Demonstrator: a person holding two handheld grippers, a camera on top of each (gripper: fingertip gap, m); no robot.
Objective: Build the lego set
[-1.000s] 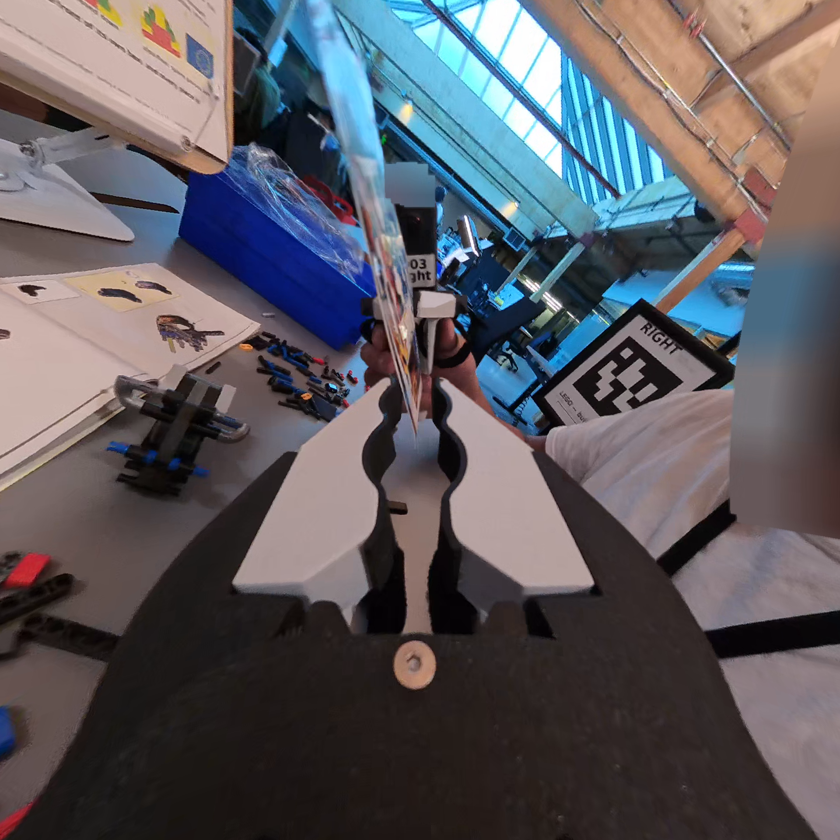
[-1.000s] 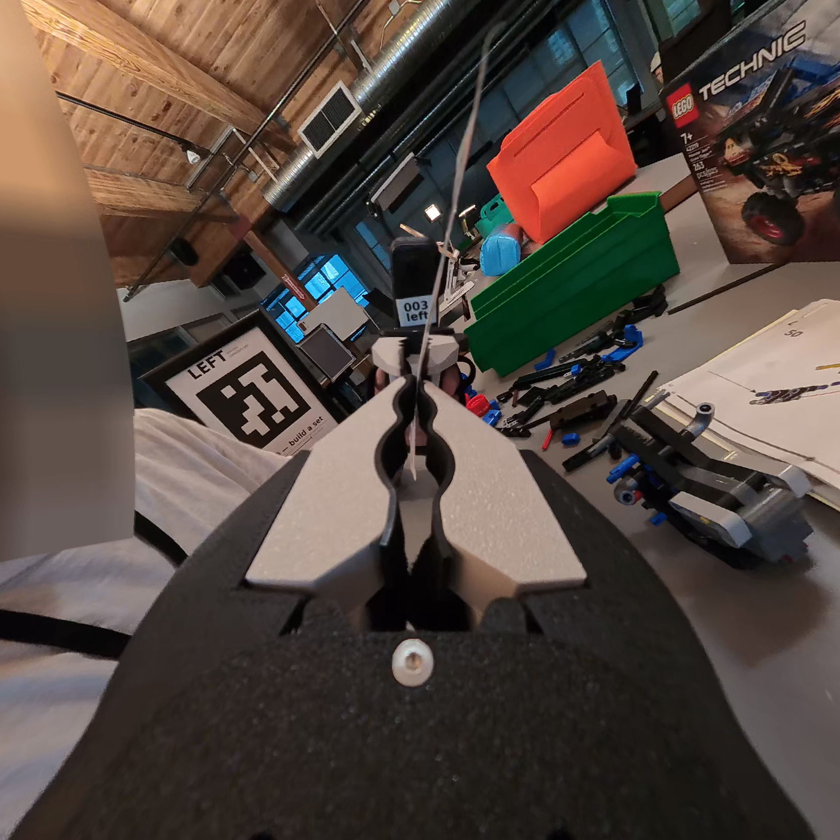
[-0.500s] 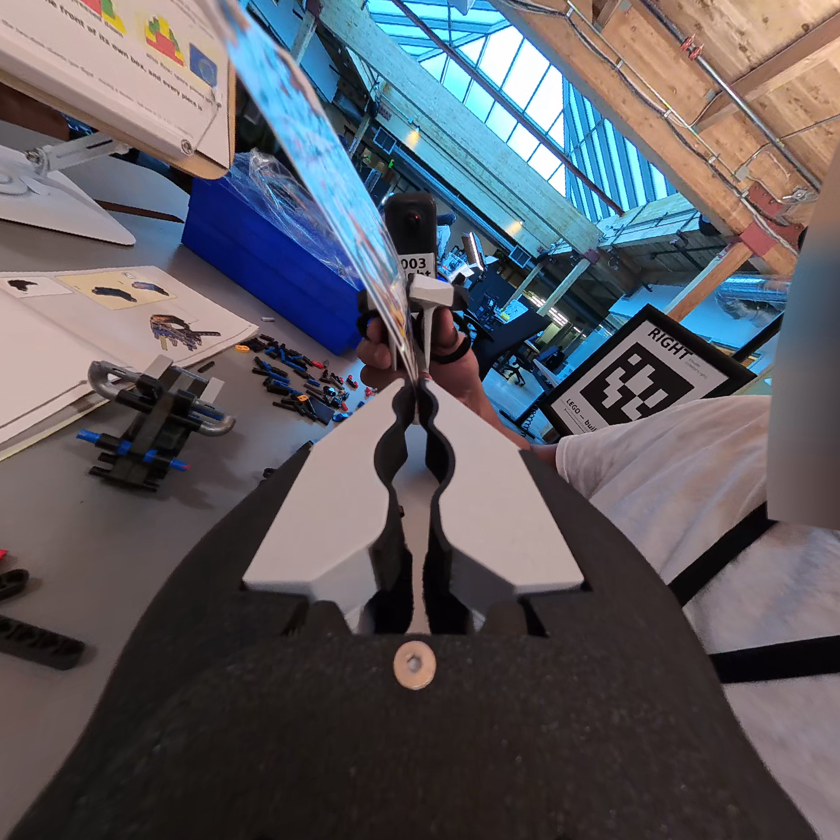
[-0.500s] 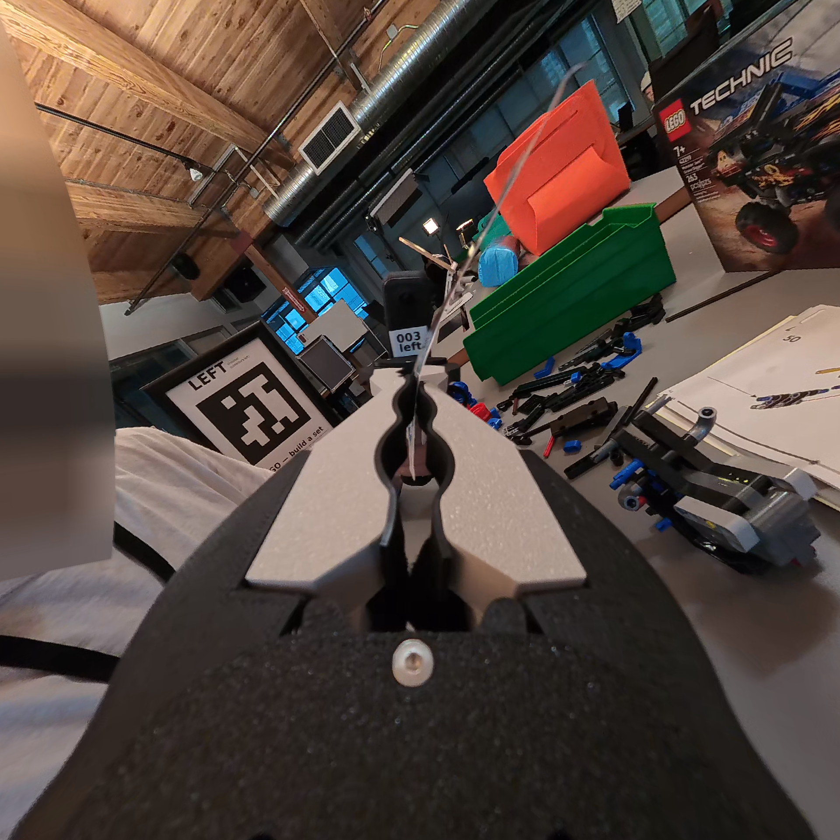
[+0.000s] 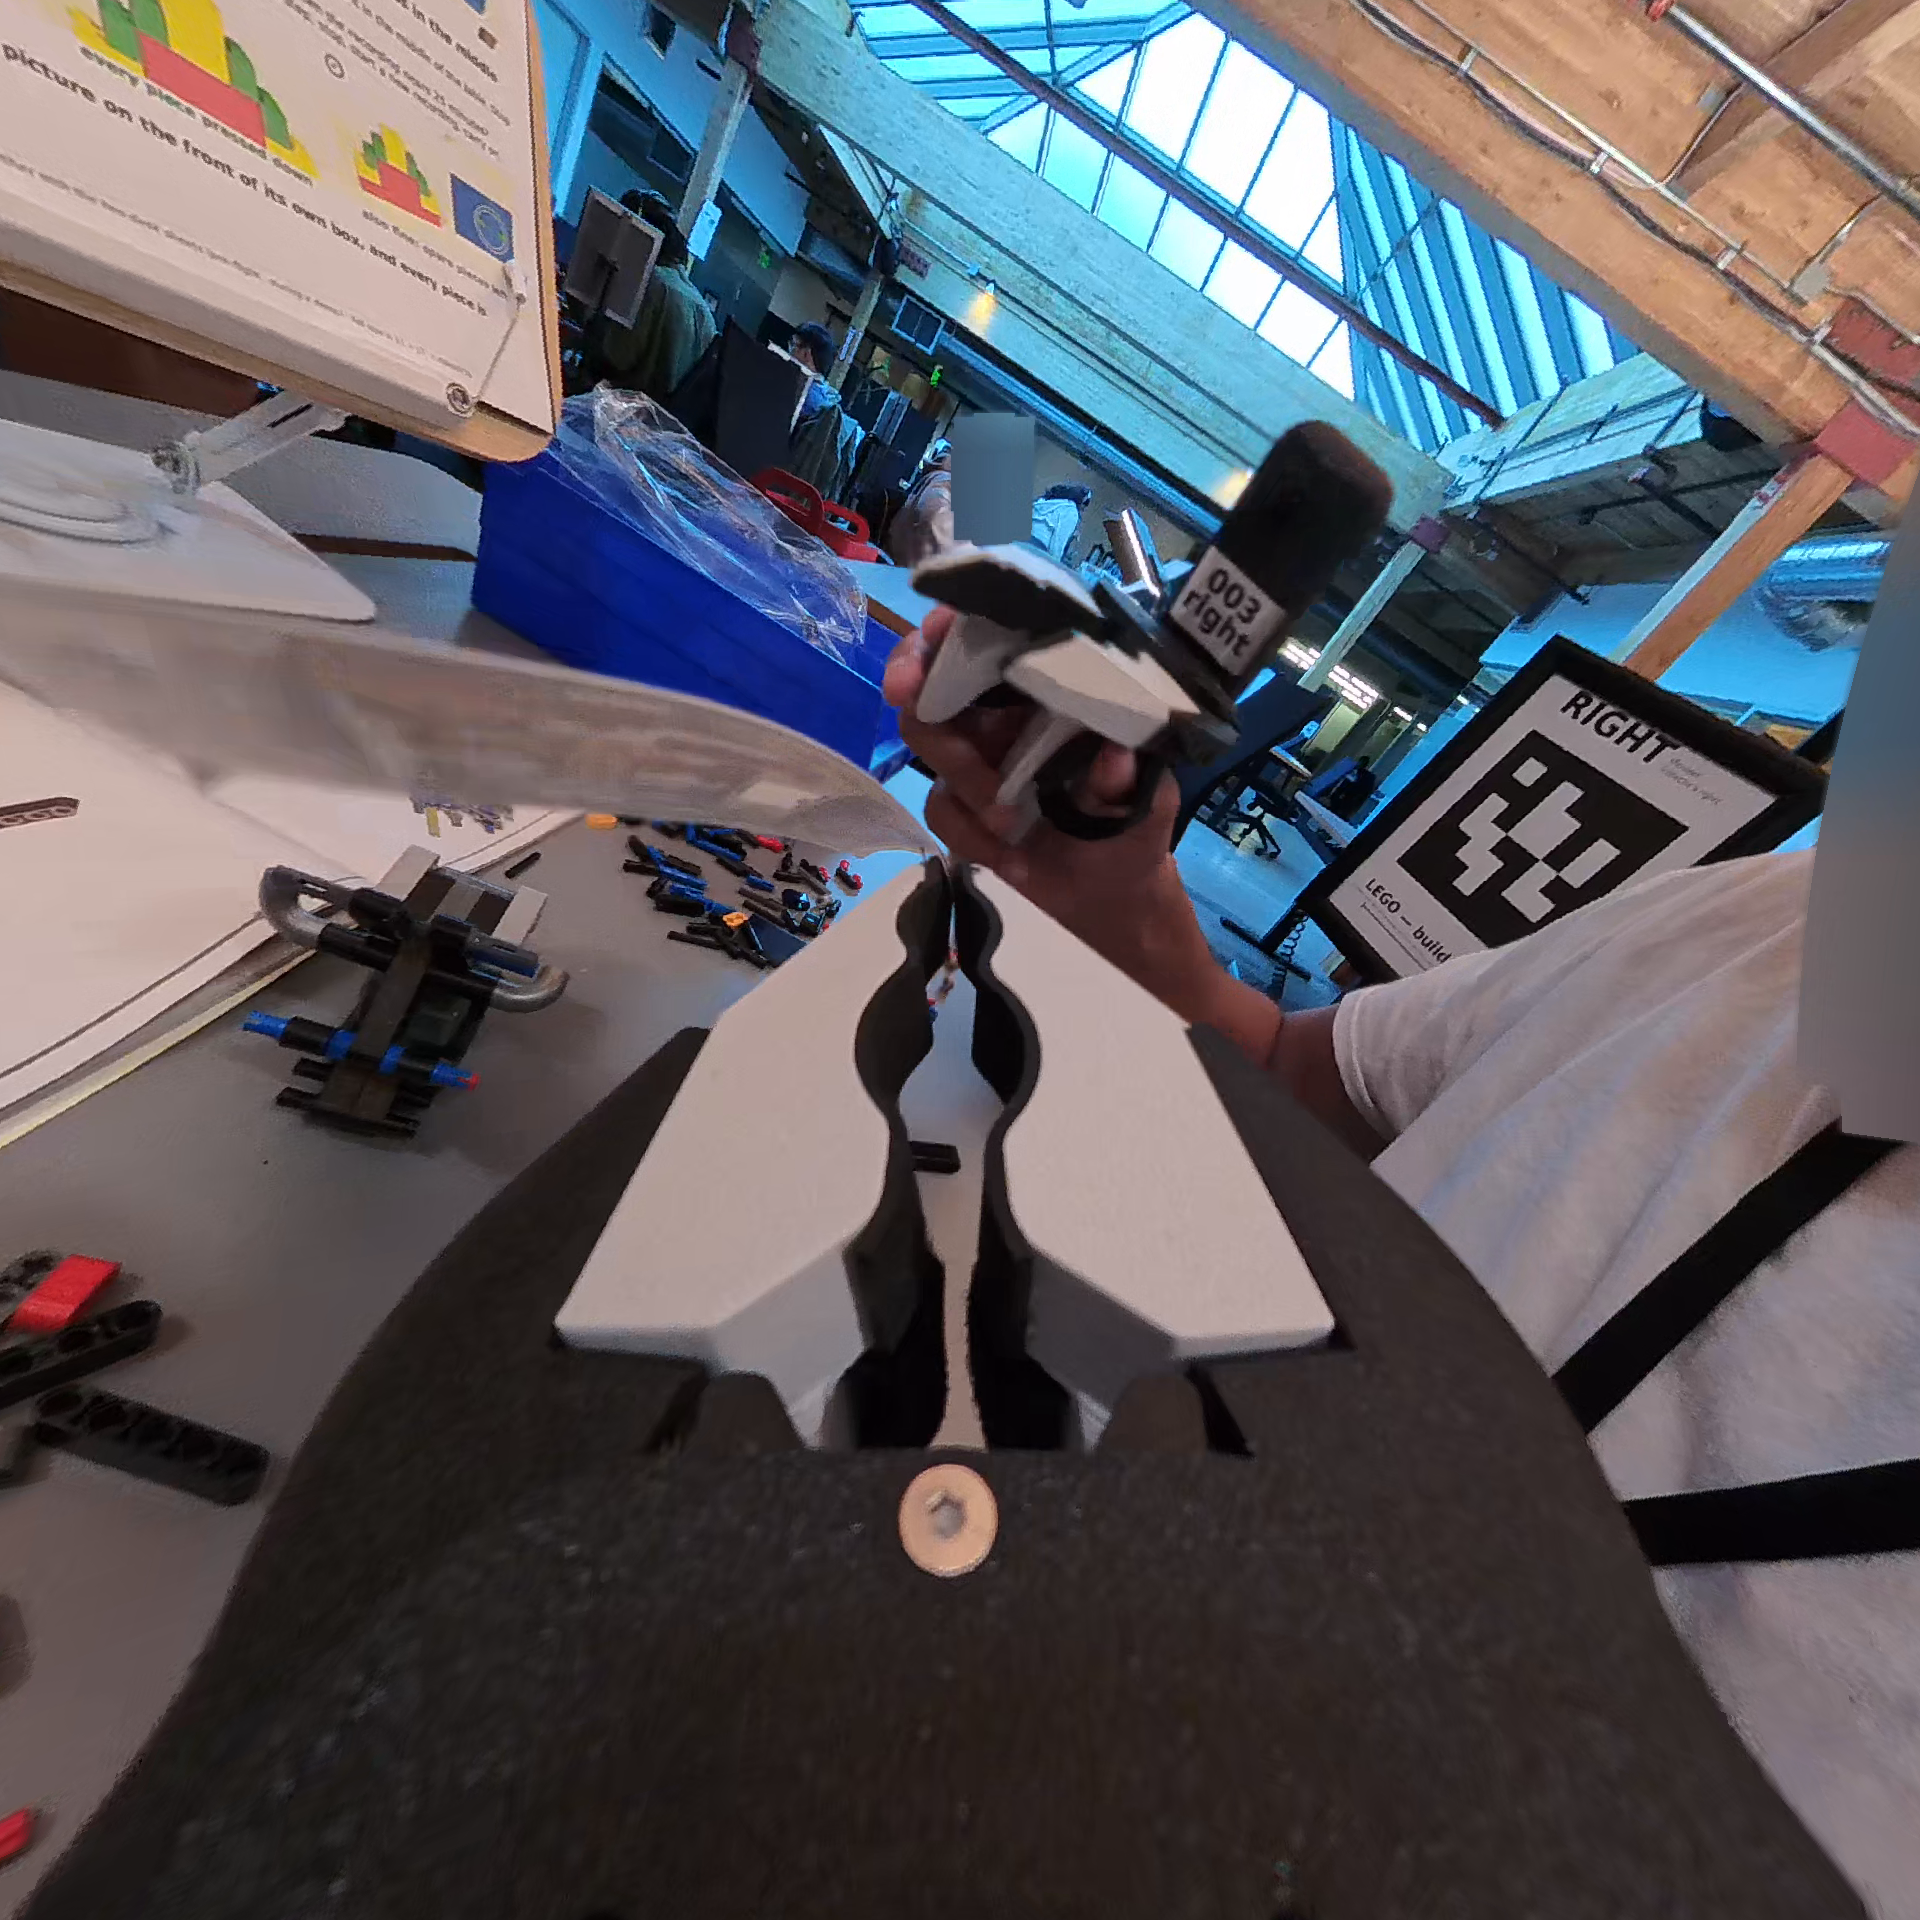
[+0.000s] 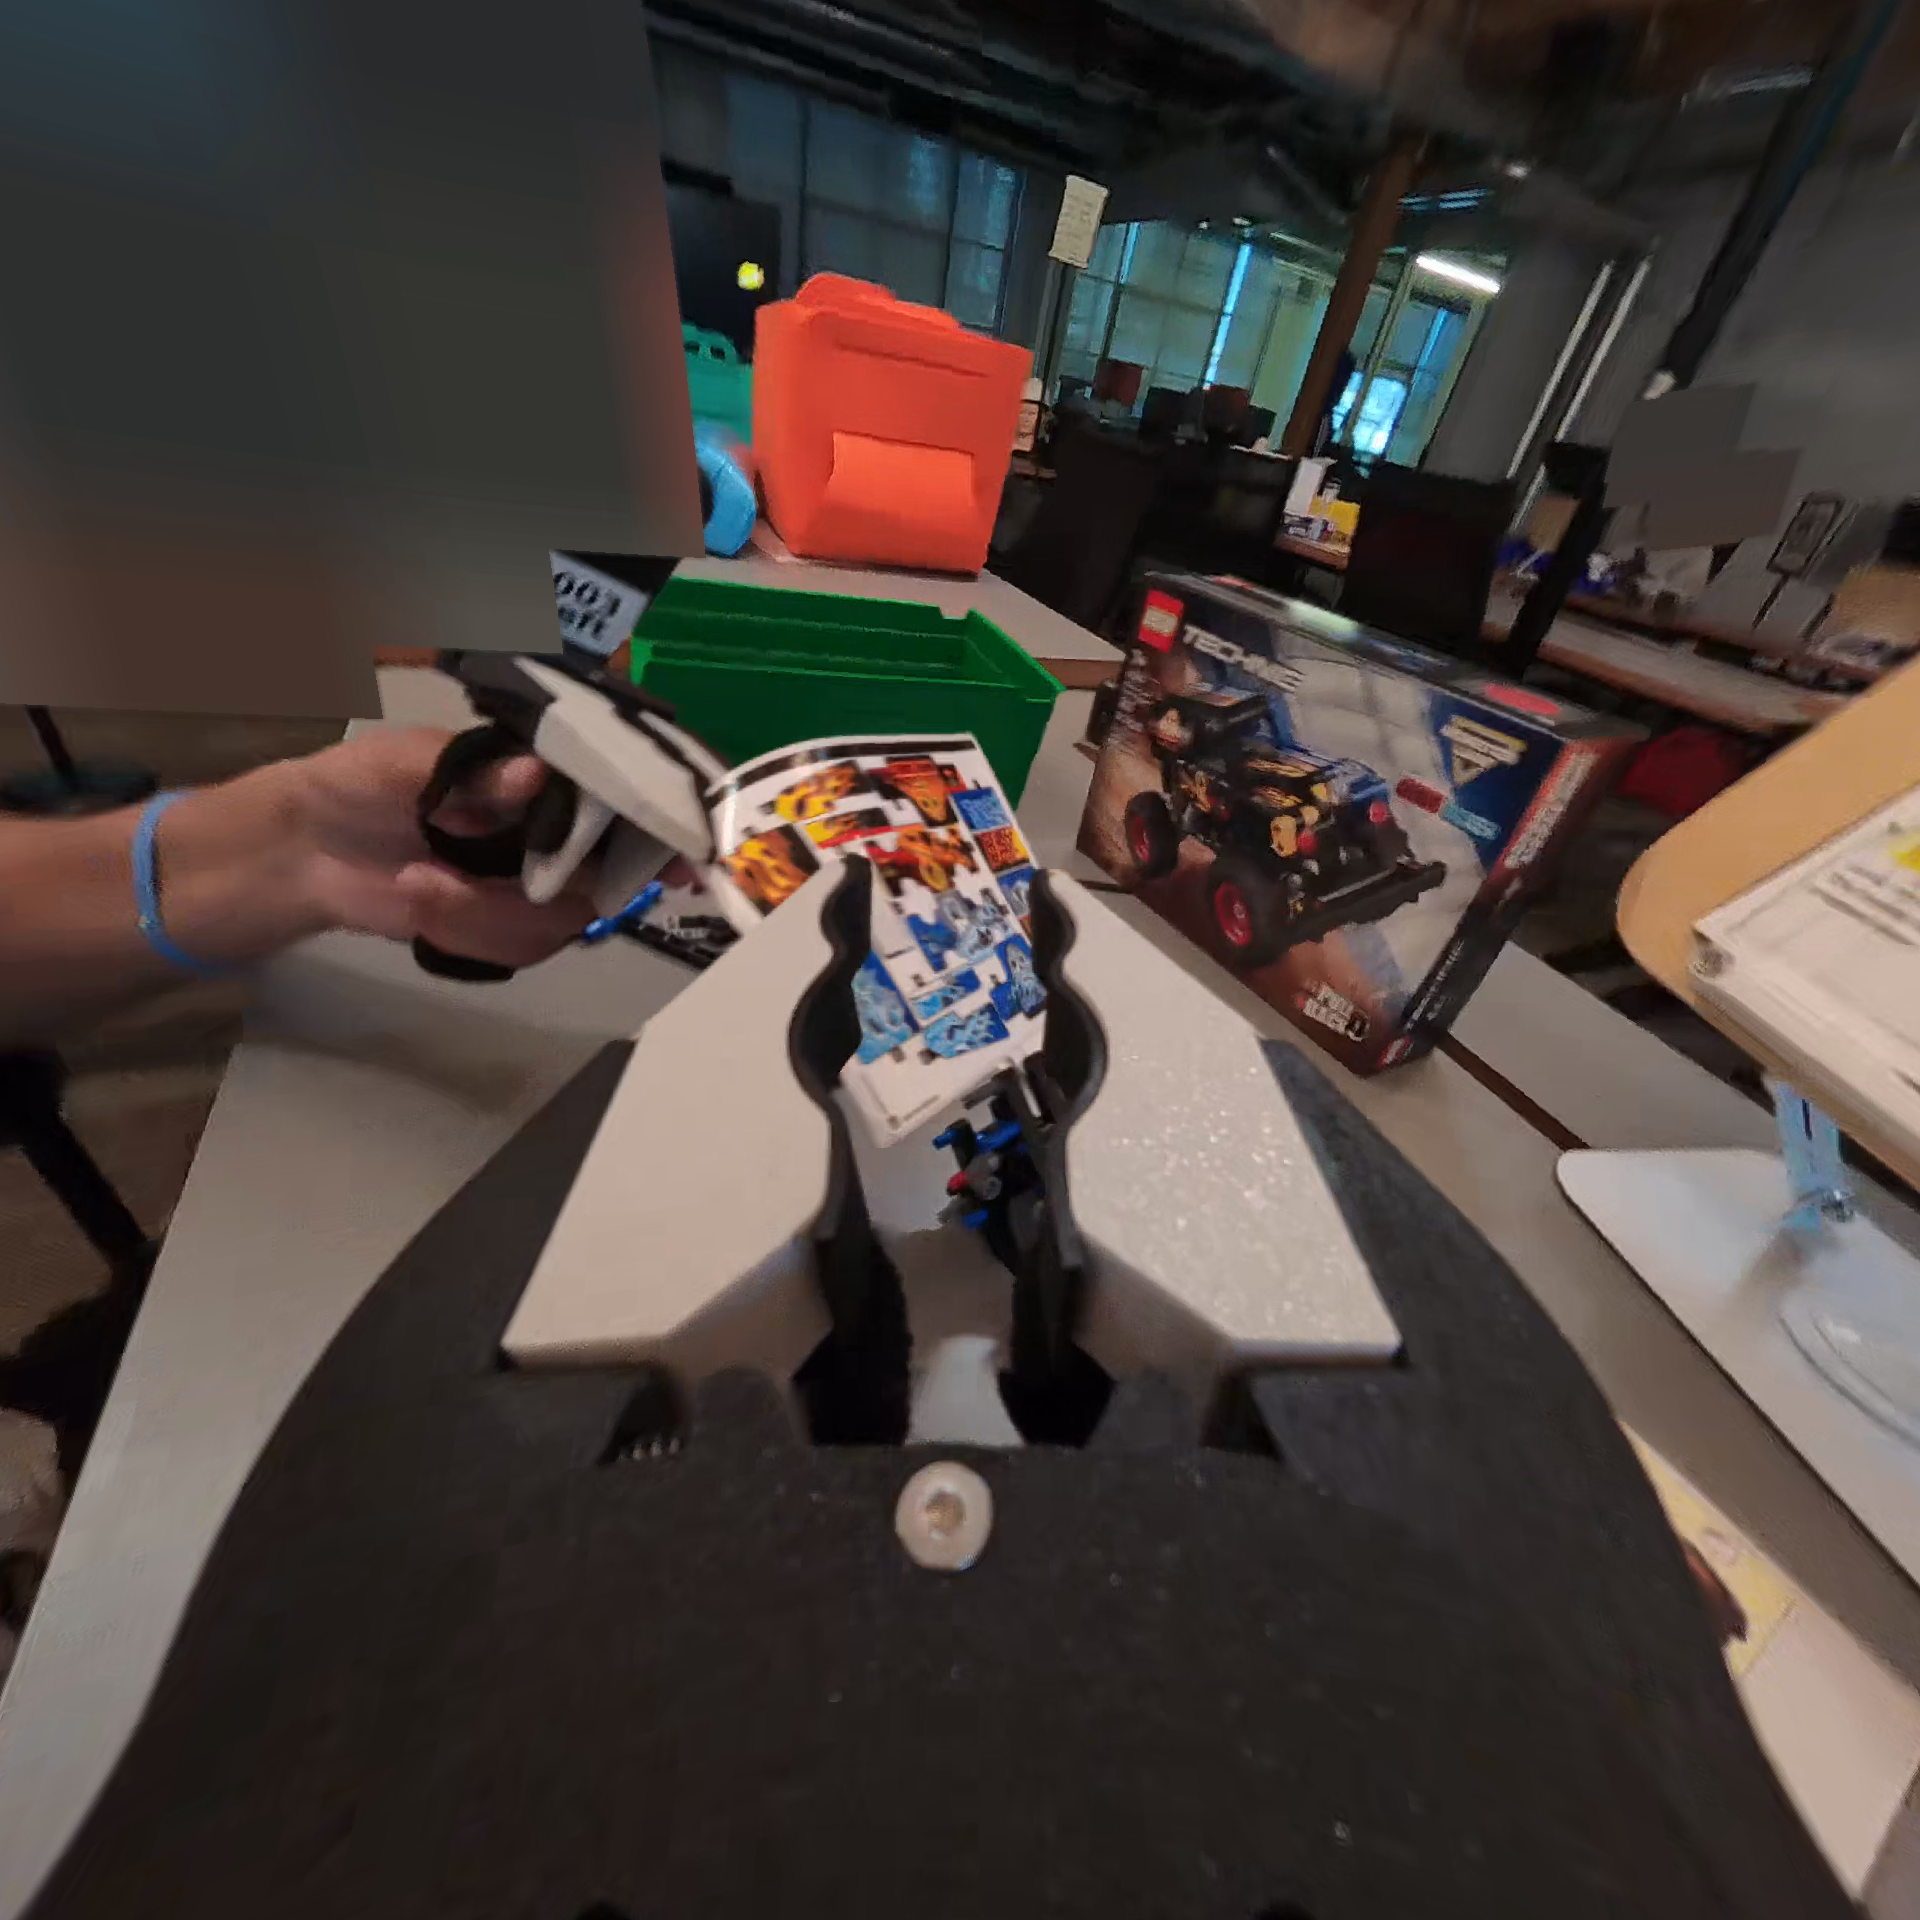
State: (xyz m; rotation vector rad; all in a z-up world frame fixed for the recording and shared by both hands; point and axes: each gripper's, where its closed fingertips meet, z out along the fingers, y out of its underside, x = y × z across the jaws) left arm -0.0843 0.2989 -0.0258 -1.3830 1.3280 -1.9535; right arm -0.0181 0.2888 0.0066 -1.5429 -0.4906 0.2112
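The left gripper (image 5: 948, 883) pinches one corner of the sticker sheet (image 6: 914, 883). In the left wrist view the sheet sweeps from the tips toward the frame's left edge, bowed and blurred: thin, glossy, floppy paper printed with flame decals. The right gripper (image 6: 948, 904) is spread with nothing held; in its view the sheet shows between the fingers, at frame centre, long axis running upper left to lower right. The half-built model (image 5: 405, 997) of black beams and blue pins sits on the grey table (image 5: 208, 1195), left of centre.
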